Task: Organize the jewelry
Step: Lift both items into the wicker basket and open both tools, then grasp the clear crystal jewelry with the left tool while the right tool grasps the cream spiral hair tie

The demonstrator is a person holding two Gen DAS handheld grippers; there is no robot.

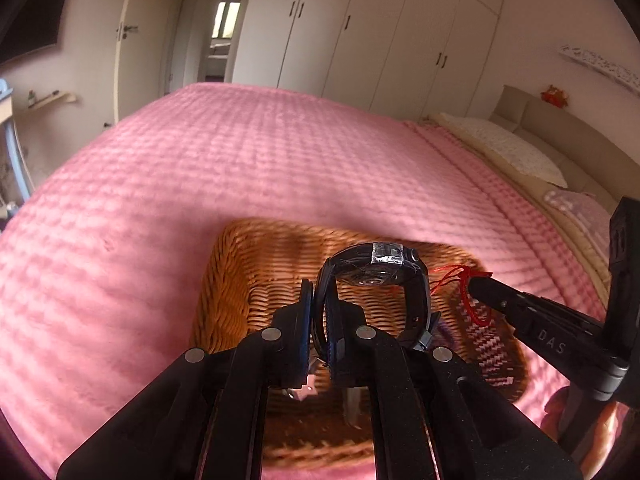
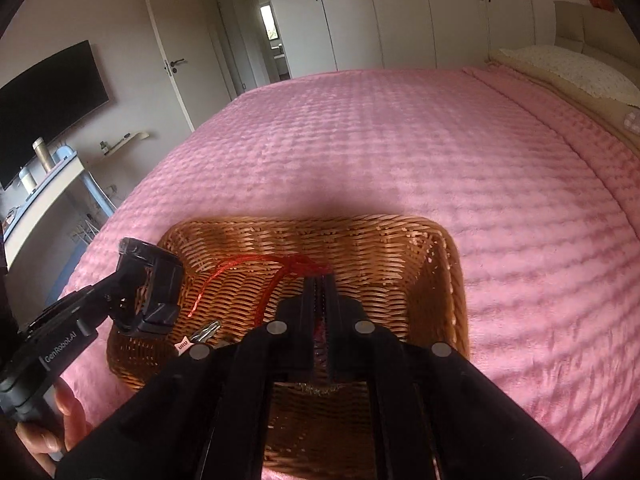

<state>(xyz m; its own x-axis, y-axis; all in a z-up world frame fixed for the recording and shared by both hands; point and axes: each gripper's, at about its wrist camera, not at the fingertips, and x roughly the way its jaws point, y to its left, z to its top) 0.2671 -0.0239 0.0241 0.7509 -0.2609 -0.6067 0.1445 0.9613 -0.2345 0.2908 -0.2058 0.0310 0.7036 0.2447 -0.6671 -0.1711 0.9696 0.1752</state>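
A wicker basket sits on the pink bedspread. My left gripper is shut on the strap of a black watch and holds it above the basket; it also shows in the right wrist view. My right gripper is shut on a red cord bracelet, which hangs over the basket. In the left wrist view the right gripper carries the red cord at the basket's right side. Small metal pieces lie in the basket.
The bed fills most of both views, with pillows at the right. White wardrobes stand behind it. A desk and a wall television are at the left.
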